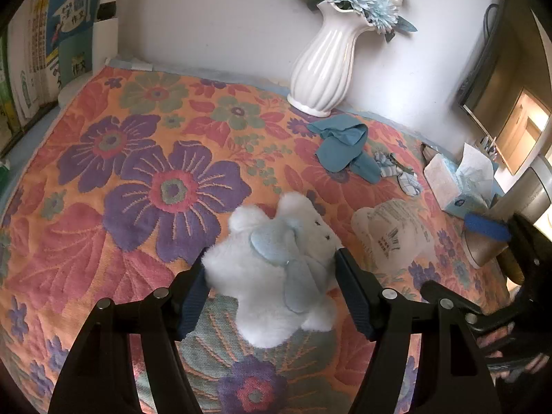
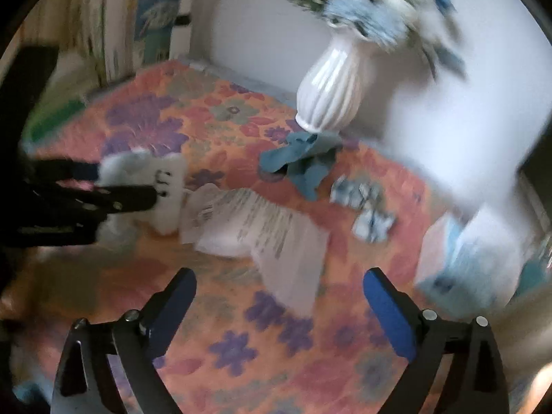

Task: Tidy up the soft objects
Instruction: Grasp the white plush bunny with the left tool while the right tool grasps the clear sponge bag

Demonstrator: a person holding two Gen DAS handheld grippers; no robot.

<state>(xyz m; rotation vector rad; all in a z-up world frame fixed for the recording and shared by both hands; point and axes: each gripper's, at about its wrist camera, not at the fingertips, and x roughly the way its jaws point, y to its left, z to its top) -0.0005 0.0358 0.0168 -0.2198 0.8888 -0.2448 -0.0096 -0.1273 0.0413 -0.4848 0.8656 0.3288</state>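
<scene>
My left gripper is shut on a white plush toy with pale blue ears, holding it just above the floral cloth. In the blurred right wrist view the toy shows at the left in the left gripper. My right gripper is open and empty above the cloth, close to a white printed plastic bag. The bag also shows in the left wrist view. A teal cloth and a small blue checked cloth lie near the vase.
A white ribbed vase with blue flowers stands at the back. A tissue box and a metal cup sit at the right. Books stand at the left.
</scene>
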